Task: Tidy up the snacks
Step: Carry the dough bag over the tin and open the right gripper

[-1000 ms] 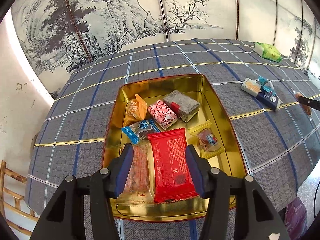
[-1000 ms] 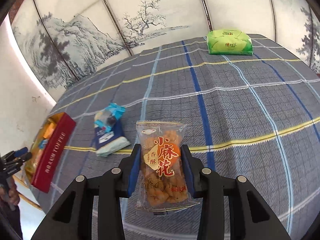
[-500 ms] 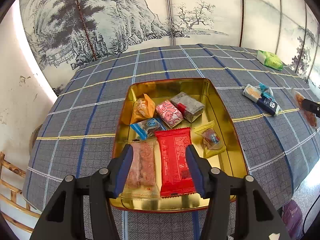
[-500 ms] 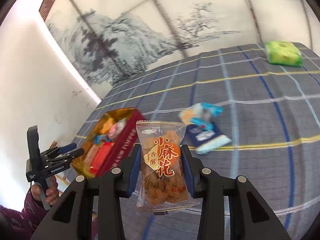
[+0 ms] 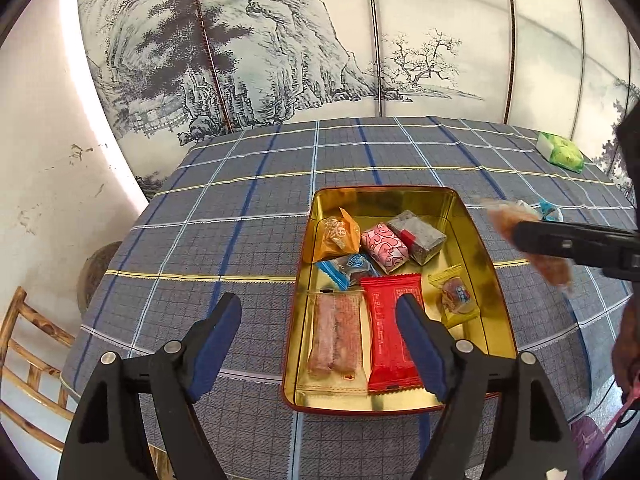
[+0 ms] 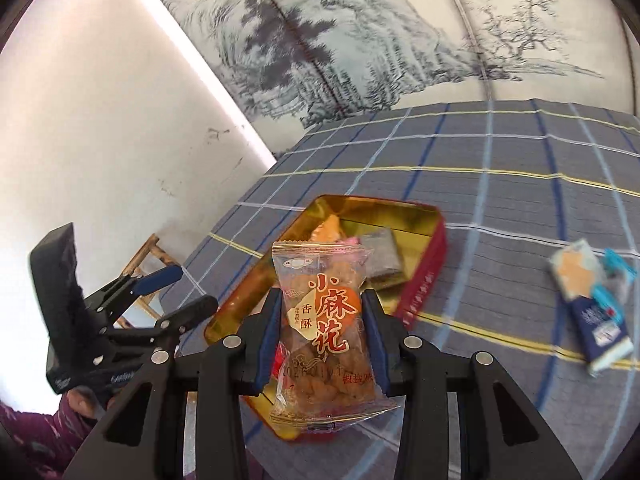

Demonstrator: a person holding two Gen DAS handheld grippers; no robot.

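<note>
Ink-wash mountains and bare trees cover the folding screen (image 5: 280, 60) behind a round table draped in grey-blue plaid cloth (image 5: 224, 240). On it we see a shallow rectangular tin (image 5: 492, 280), gold inside and red outside, holding crinkly wrapped snacks: a glossy red packet (image 5: 390, 340), a clear sleeve of pinkish bars (image 5: 336, 332), a pink patterned cake (image 5: 384, 246) and a grey block (image 5: 418, 236). We find the left gripper (image 5: 320, 312) hovering above the tin's near end, its blue-padded jaws spreading apart with nothing clamped between them. We see the right gripper (image 6: 322, 336) pinching a transparent twist-snack bag (image 6: 326, 340) with red characters, held in the air over the tin's near edge. Two blue-and-white packets (image 6: 596, 304) lie on the cloth right of the tin, and a green pack (image 5: 562, 154) rests near the far rim.
</note>
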